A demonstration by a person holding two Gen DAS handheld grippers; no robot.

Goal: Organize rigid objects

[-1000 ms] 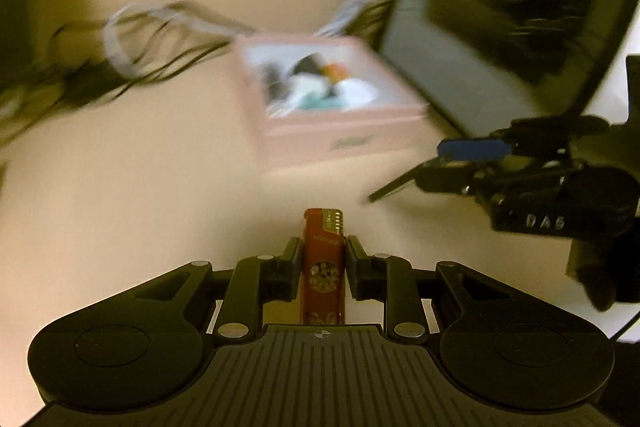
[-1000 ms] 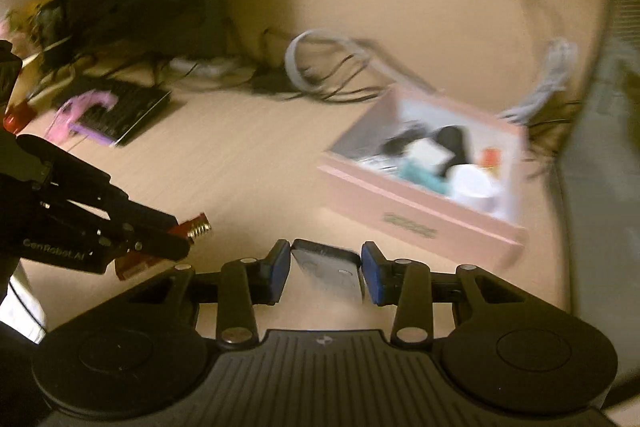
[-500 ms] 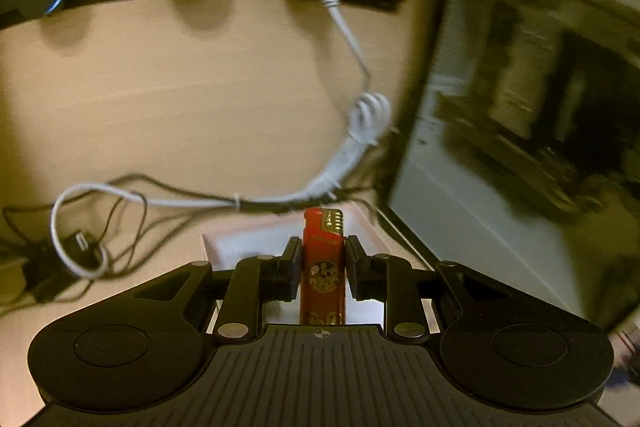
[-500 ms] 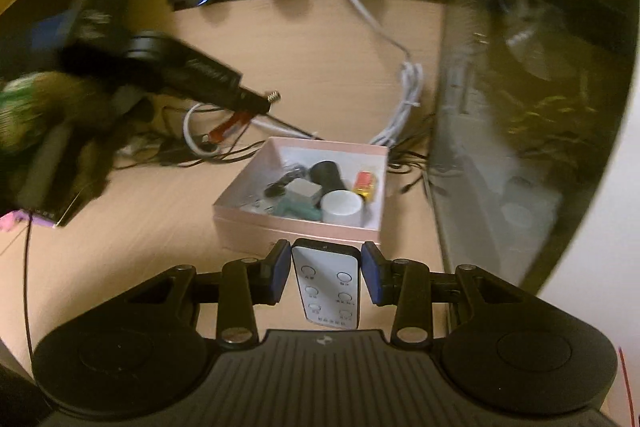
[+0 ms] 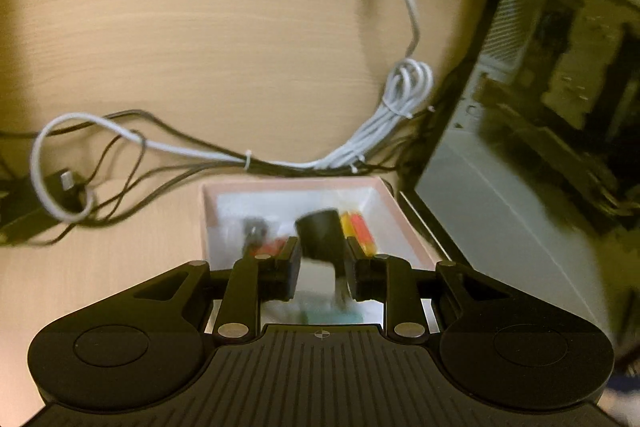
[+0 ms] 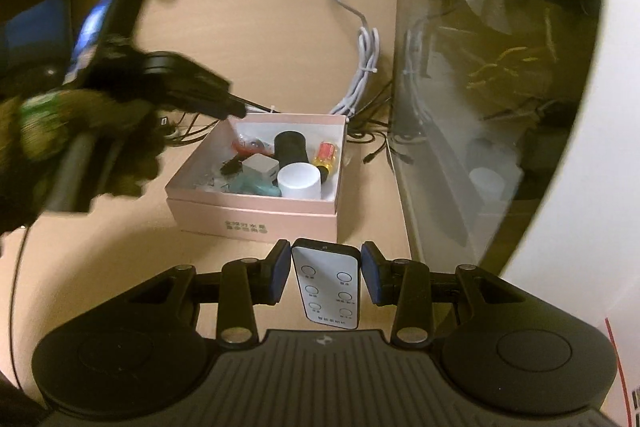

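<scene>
Warm, dim yellowish light, fisheye bending at the edges, motion blur inside the pink box [image 5: 404, 223], and reflections glaring on the glass panel [image 6: 480, 75] beside it.

Pink box [image 6: 256, 215] top open; PC case [image 6: 480, 107] tight on R, cables [image 6: 360, 83] behind

The box [image 6: 256, 219] carried two lines of dark print on its front wall, too small to read. The remote [image 6: 326, 287] bore six round buttons with tiny captions, likewise unreadable.
</scene>
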